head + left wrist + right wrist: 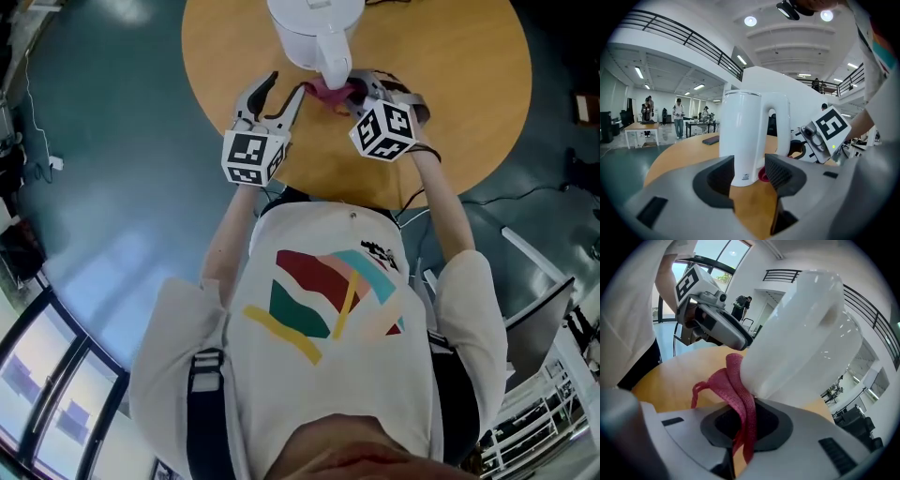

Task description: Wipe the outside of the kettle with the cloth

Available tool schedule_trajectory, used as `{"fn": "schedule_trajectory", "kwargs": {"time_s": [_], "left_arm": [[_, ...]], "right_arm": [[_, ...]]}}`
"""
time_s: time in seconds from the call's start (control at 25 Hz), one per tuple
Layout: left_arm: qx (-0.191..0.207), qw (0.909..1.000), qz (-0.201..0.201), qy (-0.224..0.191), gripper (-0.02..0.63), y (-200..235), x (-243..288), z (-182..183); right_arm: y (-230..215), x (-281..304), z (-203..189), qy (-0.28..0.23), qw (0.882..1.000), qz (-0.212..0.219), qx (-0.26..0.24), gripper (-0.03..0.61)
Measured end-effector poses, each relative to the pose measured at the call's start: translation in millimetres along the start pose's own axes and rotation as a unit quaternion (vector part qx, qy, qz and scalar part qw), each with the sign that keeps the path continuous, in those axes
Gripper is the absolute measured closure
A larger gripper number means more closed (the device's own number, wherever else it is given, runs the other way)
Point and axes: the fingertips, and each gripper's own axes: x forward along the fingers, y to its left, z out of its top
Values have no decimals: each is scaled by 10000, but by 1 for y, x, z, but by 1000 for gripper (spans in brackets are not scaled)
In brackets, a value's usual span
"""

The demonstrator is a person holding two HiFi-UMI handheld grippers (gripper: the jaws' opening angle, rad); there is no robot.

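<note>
Right gripper (pixel 743 420) has its fingers clenched on the crumpled pink cloth (pixel 736 385), and the cloth is pressed against the lower wall of the white plastic electric kettle (pixel 801 343), right at the fingertips. The kettle stands upright on the round wooden desk (pixel 450 103), handle turned toward the person. Over on the other side, the left gripper (pixel 750 173): fingers released, spread apart, nothing grasped, held low with the kettle's base just ahead of the fingertips. A dark flat phone (pixel 711 139) lies on the desk, well beyond those fingers.
</note>
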Motion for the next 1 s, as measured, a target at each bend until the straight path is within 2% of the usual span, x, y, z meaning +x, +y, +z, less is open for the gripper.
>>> {"fn": "schedule_trajectory", "kwargs": {"time_s": [0.4, 0.6, 0.68, 0.8, 0.92, 1.0], "left_arm": [[-46, 10000, -60, -25, 368, 2, 9, -5], [72, 9969, -639, -460, 368, -22, 5, 11], [156, 9947, -827, -596, 368, -33, 6, 18], [258, 9920, -1014, -709, 368, -47, 6, 27], [370, 9894, -1157, -791, 368, -59, 6, 37], [450, 9881, -1222, -816, 368, -63, 6, 41]], "right_arm": [[-13, 29, -10, -129, 9978, 86, 646, 540], [-9, 26, -12, 12, 9990, 162, 425, 538], [-11, 15, -20, 52, 9983, 150, 569, 539], [-16, -10, -38, 23, 9912, 113, 1316, 538], [-30, -40, -45, -404, 9685, 177, 2449, 539], [-46, -60, -34, -877, 9527, 187, 2904, 540]]}}
